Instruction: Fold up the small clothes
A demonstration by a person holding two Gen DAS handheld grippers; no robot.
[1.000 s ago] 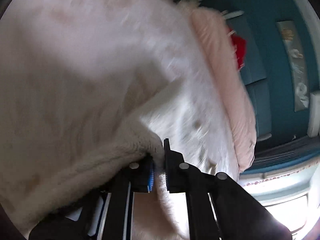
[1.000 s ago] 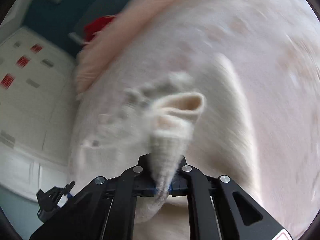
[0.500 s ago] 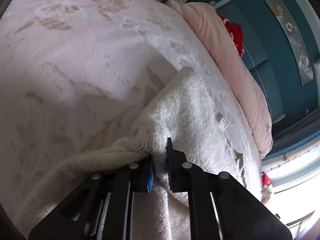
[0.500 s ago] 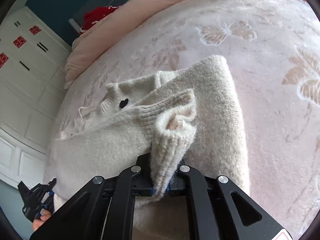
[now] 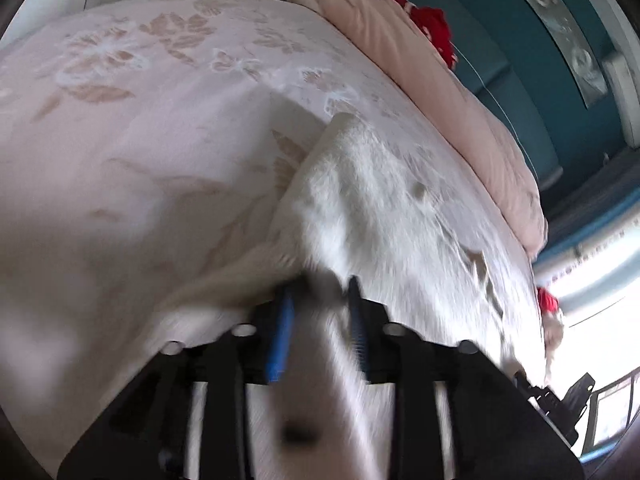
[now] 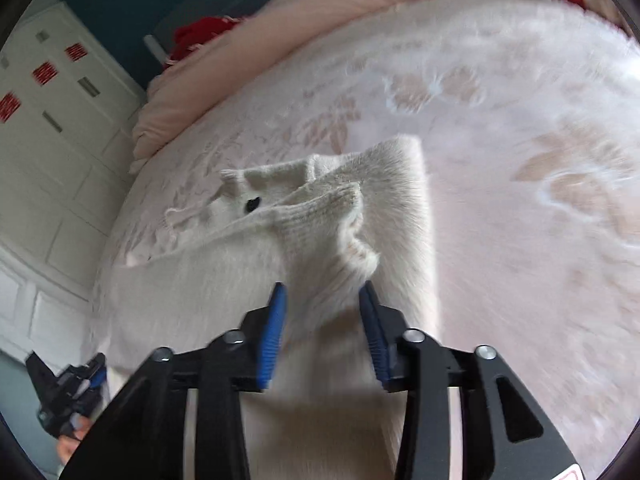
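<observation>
Cream fuzzy knit sweater (image 6: 404,200) lies folded on pink floral bed (image 6: 520,128), small dark button near collar. Ribbed cuff of sleeve (image 6: 320,236) stands bunched, raised off body. Near edge blurred; seemingly doubled over.

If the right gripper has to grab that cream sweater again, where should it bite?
Probably the ribbed cuff: it stands up off the sweater, the only raised edge. Come from the near side, right gripper jaws astride it; they have just been opening around it.
</observation>
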